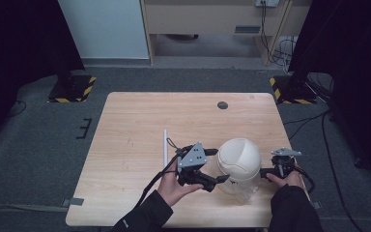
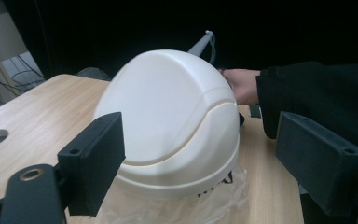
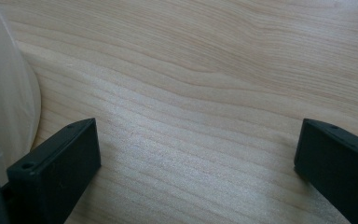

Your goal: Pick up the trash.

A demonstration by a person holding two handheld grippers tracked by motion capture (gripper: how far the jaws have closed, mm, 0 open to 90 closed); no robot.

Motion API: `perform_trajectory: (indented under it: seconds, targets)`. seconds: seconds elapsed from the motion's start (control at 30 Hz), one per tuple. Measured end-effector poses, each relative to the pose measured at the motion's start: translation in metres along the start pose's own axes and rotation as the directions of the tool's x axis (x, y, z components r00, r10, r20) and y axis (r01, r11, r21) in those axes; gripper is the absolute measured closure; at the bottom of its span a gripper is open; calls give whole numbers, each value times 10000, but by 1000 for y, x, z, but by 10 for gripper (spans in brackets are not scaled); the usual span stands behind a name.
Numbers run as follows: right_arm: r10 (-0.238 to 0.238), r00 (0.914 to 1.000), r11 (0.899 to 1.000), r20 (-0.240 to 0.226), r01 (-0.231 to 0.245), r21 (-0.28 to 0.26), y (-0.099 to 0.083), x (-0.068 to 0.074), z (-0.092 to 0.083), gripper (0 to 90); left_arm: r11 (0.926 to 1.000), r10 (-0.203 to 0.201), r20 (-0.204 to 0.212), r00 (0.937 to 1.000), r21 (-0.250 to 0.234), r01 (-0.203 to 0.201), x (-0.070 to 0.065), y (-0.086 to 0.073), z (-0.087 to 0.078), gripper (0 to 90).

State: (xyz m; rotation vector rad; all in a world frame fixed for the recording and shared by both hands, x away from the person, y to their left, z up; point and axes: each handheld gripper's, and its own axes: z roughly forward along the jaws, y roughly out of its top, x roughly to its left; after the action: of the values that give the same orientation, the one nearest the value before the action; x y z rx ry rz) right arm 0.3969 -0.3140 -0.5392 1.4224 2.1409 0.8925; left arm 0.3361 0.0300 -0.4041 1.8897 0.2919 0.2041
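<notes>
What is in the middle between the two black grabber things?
The white dome-shaped lid sits between the left gripper and the right gripper, with crinkly clear plastic under it. The high view shows this best.

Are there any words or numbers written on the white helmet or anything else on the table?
No text can be read anywhere.
White helmet: its shell is plain, no words or numbers show.
Clear plastic bag under it: a few dark marks at the helmet's lower edge, too small and blurred to read.
Table: bare wood, no label.
White stick: no print visible.
</notes>
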Motion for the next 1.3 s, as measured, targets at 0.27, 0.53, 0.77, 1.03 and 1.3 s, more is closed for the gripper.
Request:
perform_trajectory:
  seconds: [0.27, 0.53, 0.77, 1.03, 1.3]
  targets:
    - [-10, 10000, 10000, -7, 10, 10, 0, 0, 0, 6, 9994, 20, 136, 9999, 342, -25, -2, -3, 16, 161]
    - [1, 10000, 10000, -14, -1, 10, 0, 0, 0, 6, 9977, 83, 136, 9999, 665, -92, -3, -1, 33, 162]
    - [-11, 10000, 10000, -14, 11, 7, 0, 0, 0, 6, 9949, -196, 238, 9995, 991, 172, -3, -3, 44, 165]
    - [-14, 10000, 10000, -14, 14, 7, 0, 0, 0, 6, 9910, -643, 306, 9975, 1194, 602, -1, -6, 52, 155]
    - [-11, 10000, 10000, -7, 11, 13, 0, 0, 0, 6, 9861, -870, 239, 9959, 1438, 827, -1, -5, 57, 151]
